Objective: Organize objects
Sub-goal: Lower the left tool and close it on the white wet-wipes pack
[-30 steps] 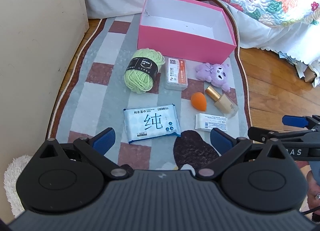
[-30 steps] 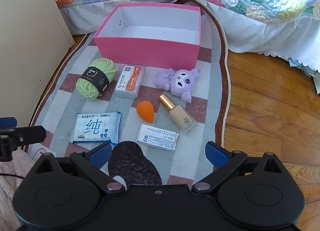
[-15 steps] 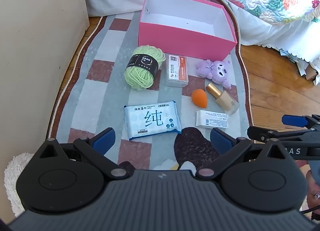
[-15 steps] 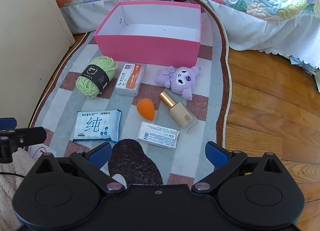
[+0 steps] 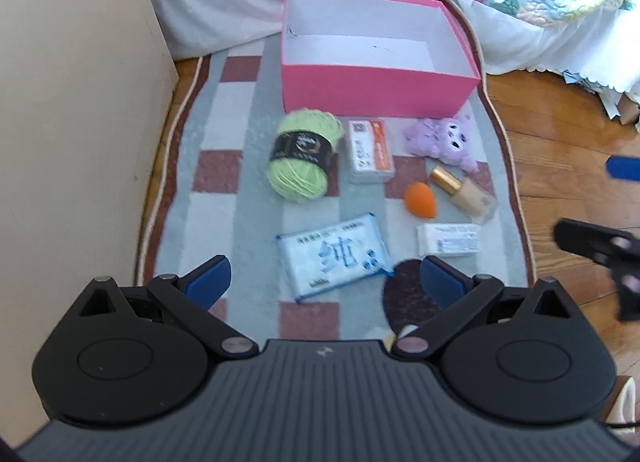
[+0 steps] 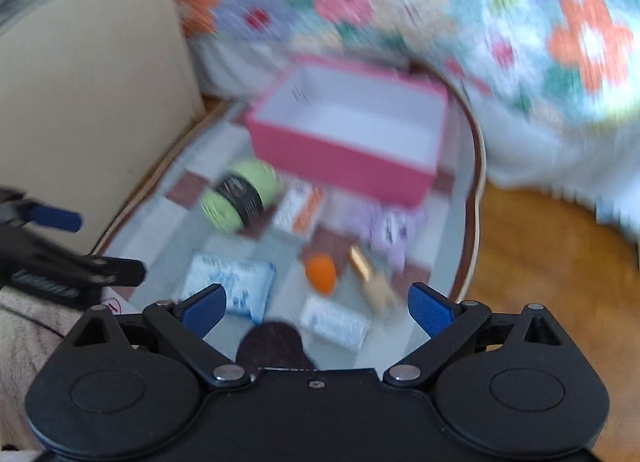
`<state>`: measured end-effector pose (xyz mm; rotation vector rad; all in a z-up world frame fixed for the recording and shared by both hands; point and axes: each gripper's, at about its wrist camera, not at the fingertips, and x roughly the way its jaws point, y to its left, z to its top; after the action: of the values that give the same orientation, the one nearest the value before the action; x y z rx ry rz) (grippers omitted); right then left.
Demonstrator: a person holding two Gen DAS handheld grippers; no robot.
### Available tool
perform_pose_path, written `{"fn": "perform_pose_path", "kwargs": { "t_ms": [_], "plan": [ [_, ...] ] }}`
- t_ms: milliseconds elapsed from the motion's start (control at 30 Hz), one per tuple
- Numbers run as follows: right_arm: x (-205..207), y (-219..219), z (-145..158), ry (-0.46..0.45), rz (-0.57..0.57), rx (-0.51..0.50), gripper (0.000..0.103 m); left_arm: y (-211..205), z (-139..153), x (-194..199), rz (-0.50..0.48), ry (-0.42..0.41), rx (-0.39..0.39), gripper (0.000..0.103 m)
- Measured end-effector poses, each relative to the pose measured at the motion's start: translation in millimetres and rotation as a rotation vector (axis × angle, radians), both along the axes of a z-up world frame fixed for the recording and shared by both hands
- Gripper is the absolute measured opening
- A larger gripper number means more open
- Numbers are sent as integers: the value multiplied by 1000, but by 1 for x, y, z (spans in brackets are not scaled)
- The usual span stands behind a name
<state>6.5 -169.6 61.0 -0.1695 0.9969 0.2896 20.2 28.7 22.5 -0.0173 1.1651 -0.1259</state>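
Both tongs hang spread and empty, left tongs (image 5: 326, 280) low over the rug's (image 5: 208, 218) near end, right tongs (image 6: 316, 304) beside them, its view motion-blurred. Nothing sits in the pink box (image 5: 376, 96) at the rug's far end; yarn (image 5: 302, 160), card pack (image 5: 370, 152), plush (image 5: 444, 140), sponge (image 5: 420, 200), bottle (image 5: 464, 192), small packet (image 5: 448, 240) and wipes (image 5: 334, 256) all lie on the rug between tongs and box. Wipes lie nearest, just ahead of the left tongs, long axis roughly crosswise and slightly skewed, so the left hand looks better placed; small packet sits just ahead of the right tongs.

Black ribbed gripper (image 5: 326, 282) bodies, blue-padded jaws, silver pivot screws.
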Motion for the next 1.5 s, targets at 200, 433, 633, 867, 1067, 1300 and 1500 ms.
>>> {"fn": "perform_pose_path", "kwargs": {
  "t_ms": [200, 433, 633, 867, 1067, 1300, 1500],
  "plan": [
    [11, 10, -12, -57, 107, 105, 99, 14, -19, 32, 16, 30, -2, 101],
    [37, 19, -75, -208, 47, 33, 93, 10, -78, 82, 67, 71, -49, 93],
    [50, 20, -110, -81, 63, 185, 92, 14, -121, 79, 78, 152, -43, 87],
    [61, 29, -156, 120, 53, 287, 77, 24, -146, 68, 102, 177, -101, 74],
    [64, 32, -185, 249, 28, 355, 74, 22, -160, 63, 77, 162, -170, 62],
    [65, 35, -209, 330, -19, 405, 56, 36, -177, 61, 157, 178, -248, 45],
    [61, 35, -220, 344, -42, 384, 30, 46, -186, 53, 223, 179, -244, 40]
  ]
}}
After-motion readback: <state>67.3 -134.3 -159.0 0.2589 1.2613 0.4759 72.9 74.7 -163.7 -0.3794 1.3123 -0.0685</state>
